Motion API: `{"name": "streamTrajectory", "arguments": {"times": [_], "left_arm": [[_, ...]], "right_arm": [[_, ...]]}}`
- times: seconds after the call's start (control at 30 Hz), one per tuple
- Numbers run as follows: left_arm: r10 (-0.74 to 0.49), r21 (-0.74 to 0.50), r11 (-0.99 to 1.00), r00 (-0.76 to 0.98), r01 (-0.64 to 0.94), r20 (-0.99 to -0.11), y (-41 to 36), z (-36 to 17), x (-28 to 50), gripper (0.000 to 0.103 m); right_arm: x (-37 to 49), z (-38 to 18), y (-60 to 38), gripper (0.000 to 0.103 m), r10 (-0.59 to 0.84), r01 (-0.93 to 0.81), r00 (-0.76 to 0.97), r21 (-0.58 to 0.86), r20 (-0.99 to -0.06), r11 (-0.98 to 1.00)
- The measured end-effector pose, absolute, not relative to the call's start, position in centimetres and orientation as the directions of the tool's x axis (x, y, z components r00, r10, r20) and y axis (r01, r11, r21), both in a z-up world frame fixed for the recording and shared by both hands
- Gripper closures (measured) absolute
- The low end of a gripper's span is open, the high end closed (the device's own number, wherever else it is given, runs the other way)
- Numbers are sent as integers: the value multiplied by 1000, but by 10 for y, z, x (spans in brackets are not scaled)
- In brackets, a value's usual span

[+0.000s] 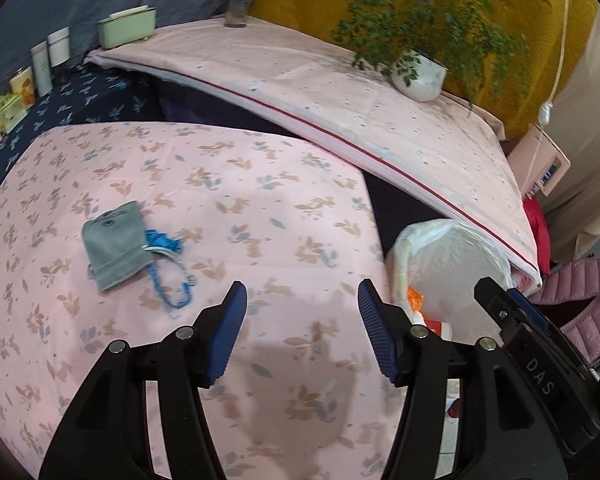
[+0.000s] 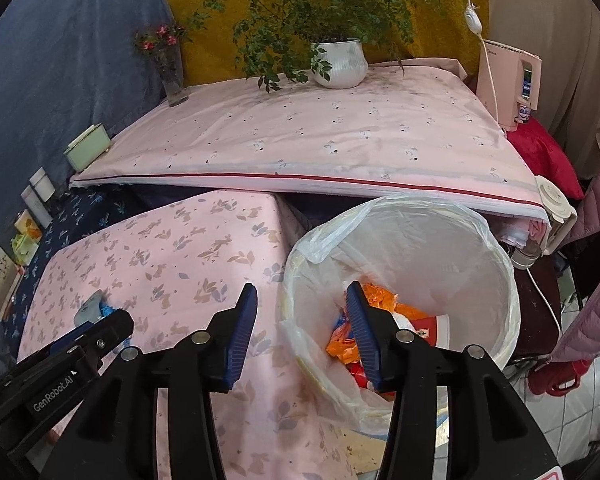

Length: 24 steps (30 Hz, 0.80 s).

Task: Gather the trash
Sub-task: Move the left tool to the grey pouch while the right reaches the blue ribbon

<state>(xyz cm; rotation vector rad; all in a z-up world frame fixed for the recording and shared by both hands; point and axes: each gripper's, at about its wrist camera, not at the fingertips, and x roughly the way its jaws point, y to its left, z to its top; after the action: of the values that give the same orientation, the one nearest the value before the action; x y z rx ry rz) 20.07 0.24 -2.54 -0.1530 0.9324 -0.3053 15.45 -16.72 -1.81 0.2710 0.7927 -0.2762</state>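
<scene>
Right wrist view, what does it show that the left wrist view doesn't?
Only the right wrist view looks down into the lined trash bin, showing orange wrappers inside, plus a red-handled bottle on the floor. Only the left wrist view shows the gray pouch whole, with its blue cord. Both show the floral pink tablecloth, the potted plant, and both open tools, left and right.

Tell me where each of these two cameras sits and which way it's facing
Left wrist: sits on the left gripper, looks along its open fingers over the pink floral table; the right gripper's tip shows at right.
Right wrist: sits on the right gripper, open, straddling the table edge and the lined trash bin; the left gripper's tip shows at lower left.
Shared: table, bin, grey pouch, potted plant.
</scene>
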Motion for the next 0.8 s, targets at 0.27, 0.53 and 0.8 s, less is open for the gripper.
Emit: {"name": "streamTrajectory", "arguments": {"times": [0.27,0.53,0.8], "left_arm": [[-254,-264,962,571,67,-780,63,-37,213,39],[-179,-270,959,555,-86,-813,132,-59,227,37],[-209,-340,924,511,-177,-834,177,-81,250,36]], "right_arm": [[171,-26,-114,57,-88,257,660,115,-746,959],[190,-39,-57,55,-30,173,637,105,-770,979],[210,-57,-20,55,13,125,603,111,-797,986]]}}
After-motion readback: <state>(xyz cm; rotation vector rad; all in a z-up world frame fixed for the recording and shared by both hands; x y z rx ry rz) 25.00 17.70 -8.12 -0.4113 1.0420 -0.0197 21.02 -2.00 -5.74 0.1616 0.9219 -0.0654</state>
